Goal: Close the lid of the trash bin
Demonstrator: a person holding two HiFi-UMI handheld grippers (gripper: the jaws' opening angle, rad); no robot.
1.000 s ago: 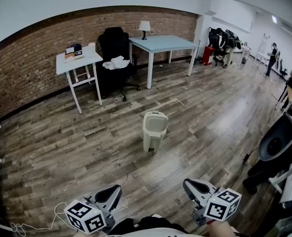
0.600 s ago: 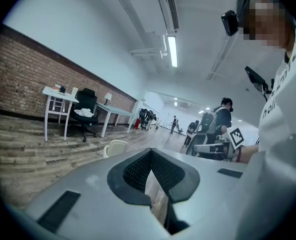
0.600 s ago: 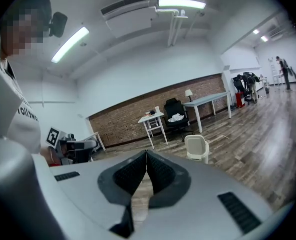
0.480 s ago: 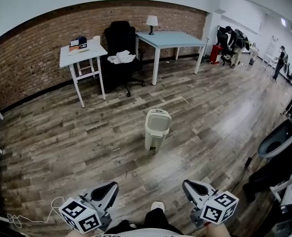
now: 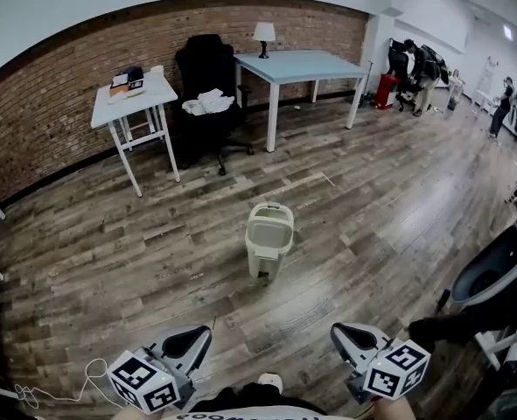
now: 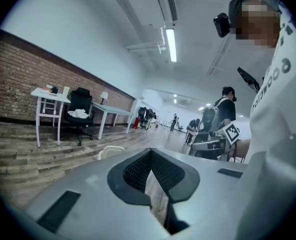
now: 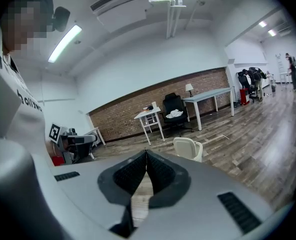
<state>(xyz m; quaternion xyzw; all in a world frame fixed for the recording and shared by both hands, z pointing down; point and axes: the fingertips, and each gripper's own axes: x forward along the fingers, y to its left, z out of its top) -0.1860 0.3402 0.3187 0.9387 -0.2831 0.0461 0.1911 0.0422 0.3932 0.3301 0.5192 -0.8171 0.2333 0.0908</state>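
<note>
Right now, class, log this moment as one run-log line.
trash bin: on floor ahead | lid: up | left hand-held gripper: shut, empty | right hand-held gripper: shut, empty | contact: none

Cream trash bin [image 5: 265, 261], upright, lid [image 5: 269, 232] raised

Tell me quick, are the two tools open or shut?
Left tool: shut, holding nothing.
Right tool: shut, holding nothing.
</note>
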